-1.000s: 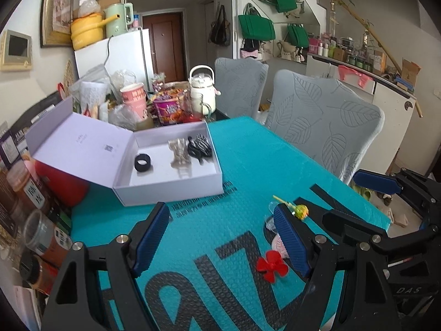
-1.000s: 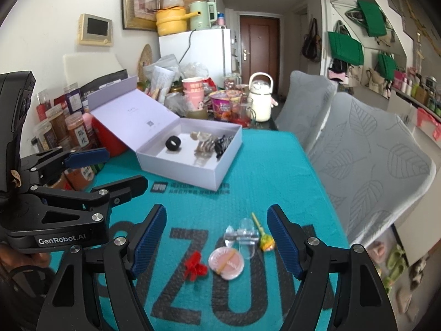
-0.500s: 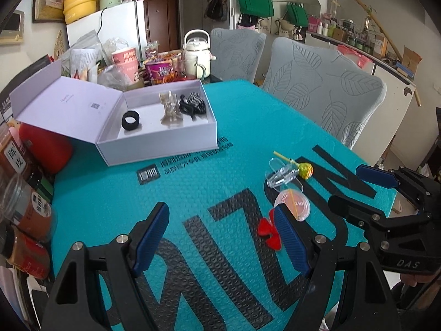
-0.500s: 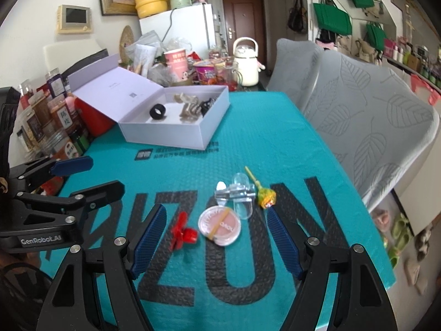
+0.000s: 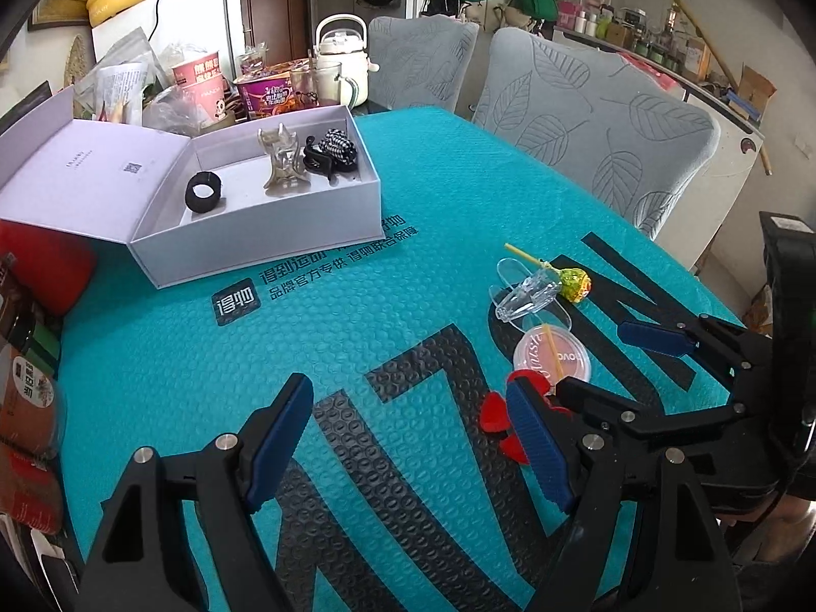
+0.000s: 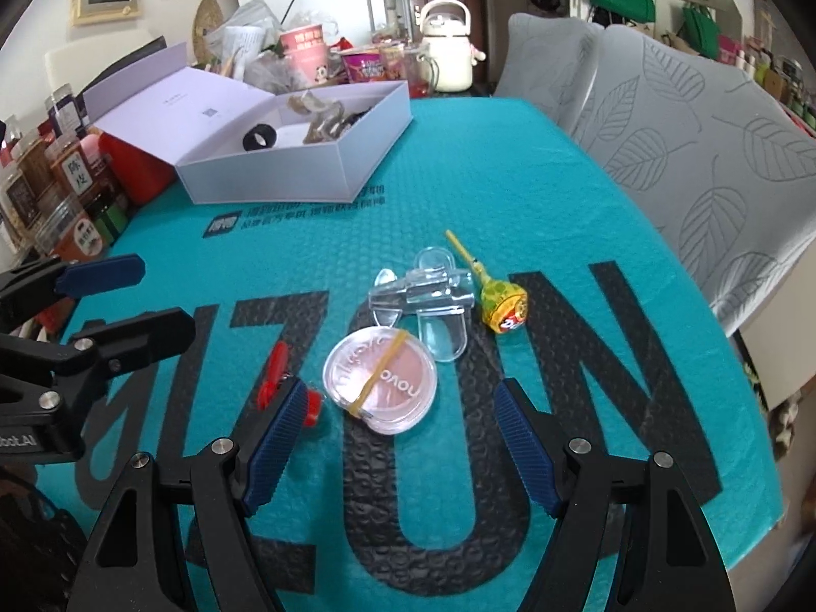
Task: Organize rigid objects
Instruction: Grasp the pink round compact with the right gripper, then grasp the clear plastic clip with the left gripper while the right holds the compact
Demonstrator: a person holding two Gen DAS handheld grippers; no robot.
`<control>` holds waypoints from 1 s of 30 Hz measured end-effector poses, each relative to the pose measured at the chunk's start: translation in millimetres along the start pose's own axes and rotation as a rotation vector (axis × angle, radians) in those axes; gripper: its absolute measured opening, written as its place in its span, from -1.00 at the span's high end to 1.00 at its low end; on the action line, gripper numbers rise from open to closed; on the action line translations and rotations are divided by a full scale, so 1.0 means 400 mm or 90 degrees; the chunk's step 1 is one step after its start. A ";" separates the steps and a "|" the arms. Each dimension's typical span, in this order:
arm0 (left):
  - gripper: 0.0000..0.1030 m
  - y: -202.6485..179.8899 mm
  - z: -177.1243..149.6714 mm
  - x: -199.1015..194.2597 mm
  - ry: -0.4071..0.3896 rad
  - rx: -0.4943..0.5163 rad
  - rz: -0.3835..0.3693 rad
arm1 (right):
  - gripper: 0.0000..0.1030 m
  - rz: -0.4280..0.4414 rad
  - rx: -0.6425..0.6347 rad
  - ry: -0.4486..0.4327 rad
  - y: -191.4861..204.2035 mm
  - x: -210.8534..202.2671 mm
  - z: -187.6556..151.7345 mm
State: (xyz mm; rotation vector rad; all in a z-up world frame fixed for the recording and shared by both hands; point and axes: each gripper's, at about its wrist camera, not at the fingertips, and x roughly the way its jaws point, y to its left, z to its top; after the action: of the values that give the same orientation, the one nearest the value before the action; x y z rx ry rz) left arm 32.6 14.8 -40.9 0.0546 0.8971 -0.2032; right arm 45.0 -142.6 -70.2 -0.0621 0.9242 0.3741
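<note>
The round clear compact with the pink pan and a yellow rubber band across its lid point(image 6: 380, 380) lies on the teal bubble-wrap sheet with big black letters point(image 6: 535, 194) that covers the table. Touching it on the far side is a clear plastic hair clip point(image 6: 423, 301); a lollipop in a yellow-green wrapper point(image 6: 502, 303) rests just beside the clip, and a small red plastic piece point(image 6: 275, 375) lies to the compact's left. The open white gift box point(image 5: 255, 234), already holding a black ring, a translucent claw clip and a black-and-white checked clip, stands well apart, further up the table.

Compared with a second ago, both cameras have tipped down and dropped closer to the sheet, so this cluster now fills the near view. The right gripper point(image 6: 395, 441) hangs with the compact just ahead of its tips, jaws spread wide and gripping nothing. The left gripper point(image 5: 410, 446) is likewise wide open and empty, over bare sheet with the red piece by its right finger. I would say a pick-up from the cluster is being lined up, most likely the compact, with all four loose things not yet boxed.
</note>
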 end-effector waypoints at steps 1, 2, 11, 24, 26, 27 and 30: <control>-0.52 0.005 0.002 0.007 0.005 -0.002 0.000 | -0.48 0.000 0.001 0.004 -0.002 0.009 0.001; -0.52 0.008 0.004 0.014 0.009 -0.002 0.002 | -0.48 0.002 0.002 0.007 -0.004 0.018 0.003; -0.52 0.050 0.023 0.040 0.023 -0.035 0.007 | -0.18 0.001 -0.019 0.020 0.018 0.075 0.012; -0.52 -0.008 0.071 0.088 0.031 -0.006 -0.036 | -0.07 0.017 0.017 -0.010 -0.060 -0.004 -0.002; -0.52 -0.030 0.079 0.100 0.035 0.004 -0.050 | -0.07 0.007 0.027 -0.016 -0.083 -0.020 -0.004; -0.52 -0.044 0.084 0.107 0.039 0.009 -0.060 | -0.07 0.002 0.031 -0.018 -0.092 -0.024 -0.003; -0.52 -0.081 0.097 0.129 0.048 0.023 -0.081 | -0.07 -0.011 0.045 -0.024 -0.128 -0.037 -0.005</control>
State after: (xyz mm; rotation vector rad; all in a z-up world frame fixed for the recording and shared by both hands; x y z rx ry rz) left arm 87.2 -29.8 -55.8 0.0388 0.9730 -0.3380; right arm 52.9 -195.2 -65.4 0.0020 0.8989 0.3246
